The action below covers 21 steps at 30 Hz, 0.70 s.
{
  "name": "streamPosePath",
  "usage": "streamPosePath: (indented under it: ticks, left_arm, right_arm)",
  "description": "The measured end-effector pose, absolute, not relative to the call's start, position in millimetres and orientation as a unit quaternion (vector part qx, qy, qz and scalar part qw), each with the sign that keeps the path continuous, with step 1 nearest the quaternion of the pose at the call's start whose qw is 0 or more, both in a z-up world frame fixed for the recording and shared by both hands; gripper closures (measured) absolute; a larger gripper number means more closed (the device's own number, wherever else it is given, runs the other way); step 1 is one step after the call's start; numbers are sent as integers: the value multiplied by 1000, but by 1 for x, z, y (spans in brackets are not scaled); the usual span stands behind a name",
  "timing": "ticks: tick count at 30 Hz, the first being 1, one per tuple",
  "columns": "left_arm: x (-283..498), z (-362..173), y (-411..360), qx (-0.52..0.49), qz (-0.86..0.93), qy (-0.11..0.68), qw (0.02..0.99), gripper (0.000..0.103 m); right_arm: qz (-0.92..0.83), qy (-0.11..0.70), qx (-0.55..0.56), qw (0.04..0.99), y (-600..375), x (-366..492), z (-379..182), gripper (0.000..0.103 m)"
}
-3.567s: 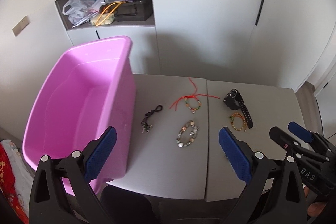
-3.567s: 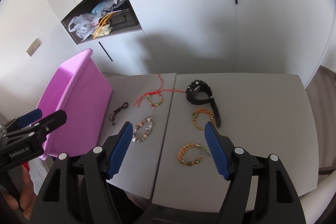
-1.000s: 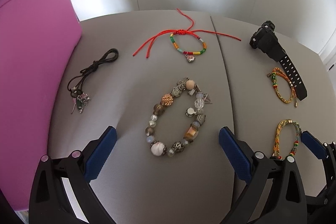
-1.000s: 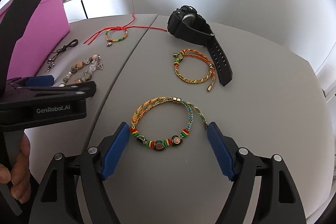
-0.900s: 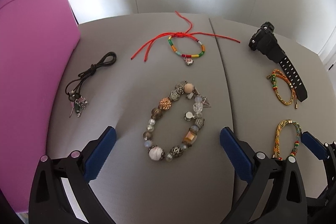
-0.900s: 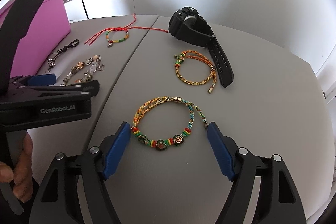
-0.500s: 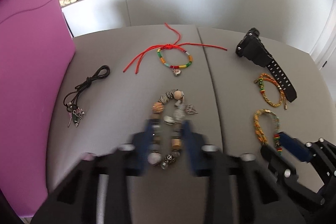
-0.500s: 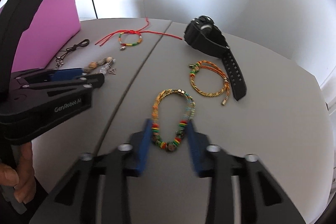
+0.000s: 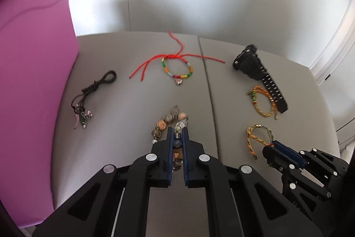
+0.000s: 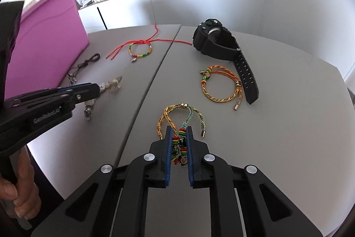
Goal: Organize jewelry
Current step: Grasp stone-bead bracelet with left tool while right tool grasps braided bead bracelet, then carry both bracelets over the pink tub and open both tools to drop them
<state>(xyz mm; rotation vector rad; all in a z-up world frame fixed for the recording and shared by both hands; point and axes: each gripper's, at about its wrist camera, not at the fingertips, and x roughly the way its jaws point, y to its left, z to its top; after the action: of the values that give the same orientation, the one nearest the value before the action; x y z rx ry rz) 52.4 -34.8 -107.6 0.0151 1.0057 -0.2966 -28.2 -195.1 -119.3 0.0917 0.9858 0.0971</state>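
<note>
You are at the pick-up step, with both tools closed on a bracelet at once. Your left tool (image 9: 177,137) has its pads pinched narrow on the near side of the bead bracelet (image 9: 169,120), whose far beads trail out ahead of the tips on the grey worktop (image 9: 133,103). From the right wrist view part of that bracelet seems to hang below the tool, so it may already be clear of the surface; I cannot tell for sure. Your right tool (image 10: 179,137) is pinched on the beaded section of the braided bracelet (image 10: 180,113), and its woven loop lies flat on the worktop in front of the tips.

Still on the worktop are the red cord bracelet (image 9: 177,69), the black cord (image 9: 93,90) near the bin, the watch (image 9: 258,72) and the orange bracelet (image 9: 263,101) touching its strap.

The pink bin (image 9: 33,81) stands at the left edge and is the likely place for these pieces. Next, I judge, you lift both tools straight up so the loose loops come free without dragging, then carry them left and over the bin's wall. Keep the grip firm: beads are round and can roll out from between flat pads. The left tool is nearer the bin, so let it go first and keep the right one clear of it.
</note>
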Motion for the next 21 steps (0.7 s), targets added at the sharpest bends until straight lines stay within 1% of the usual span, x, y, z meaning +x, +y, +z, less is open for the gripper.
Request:
streamPosePath:
  ticks: [12, 21]
  left_arm:
    - [30, -67, -28, -3, -150, 459, 876, 96]
    - [12, -15, -15, -22, -148, 426, 892, 96]
  right_arm:
    - [46, 452, 64, 888, -197, -39, -86, 91]
    - [64, 407, 70, 908, -185, -51, -34, 91]
